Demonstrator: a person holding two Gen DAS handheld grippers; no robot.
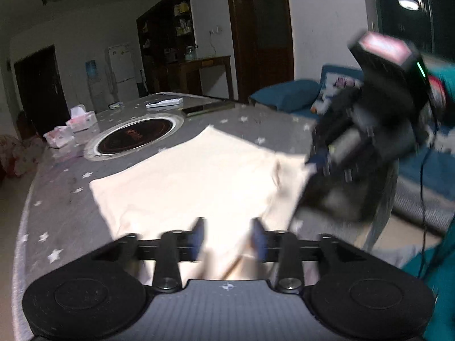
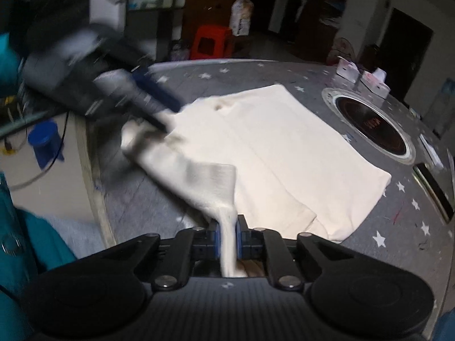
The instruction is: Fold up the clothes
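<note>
A cream garment lies spread on the grey star-print tablecloth. My left gripper stands open at the garment's near edge; cloth lies between its blue pads, which do not press on it. In the right wrist view the garment stretches away, and my right gripper is shut on a pulled-up fold at its near corner. The blurred left gripper reaches the garment's far-left edge in that view. The right gripper, also blurred, is at the garment's right edge in the left wrist view.
A round built-in hob sits in the table beyond the garment. Tissue boxes stand behind it, and a dark flat device lies near the table edge. A blue sofa and a red stool stand off the table.
</note>
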